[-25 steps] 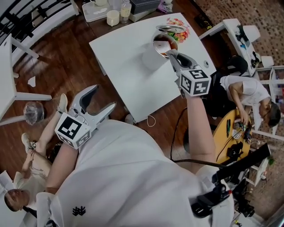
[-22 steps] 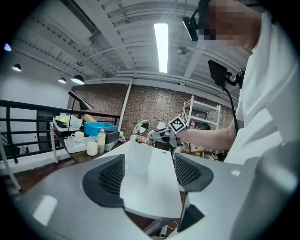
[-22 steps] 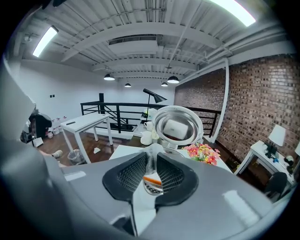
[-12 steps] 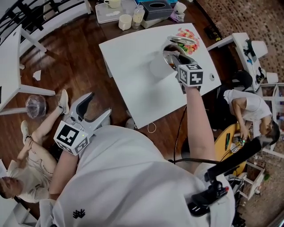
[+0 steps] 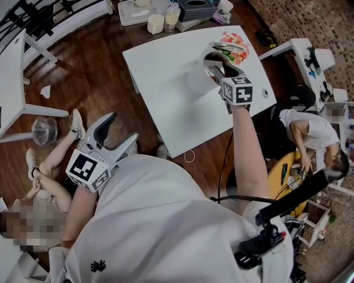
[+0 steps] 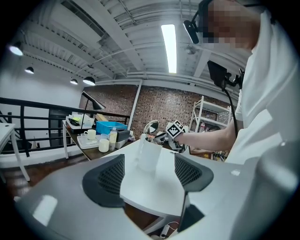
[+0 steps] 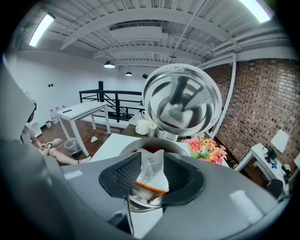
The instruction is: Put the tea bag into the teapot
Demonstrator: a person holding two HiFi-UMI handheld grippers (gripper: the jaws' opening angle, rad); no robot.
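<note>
The white teapot [image 5: 194,83] stands near the far right of the white table [image 5: 166,83], its hinged metal lid [image 7: 182,101] tipped up. My right gripper [image 5: 217,63] hangs right over the open mouth [image 7: 140,143]. A translucent tea bag [image 7: 152,168] with an orange lower edge sits between the right gripper's [image 7: 152,177] jaws, which are opening; the pads no longer look pressed on it. My left gripper [image 5: 123,128] is held low near my body, off the table, open with nothing in it. In the left gripper view [image 6: 149,174] the teapot [image 6: 149,157] is seen far off.
A bunch of pink and red flowers [image 5: 238,40] lies just behind the teapot. A dark side table with a tray, cups and a blue box [image 5: 160,11] stands beyond. One person sits on the floor at the left [image 5: 50,166], another bends over at the right [image 5: 307,124].
My right gripper has stayed at the teapot's mouth and its jaws have parted. The left gripper has barely moved. The head camera has shifted a little.
</note>
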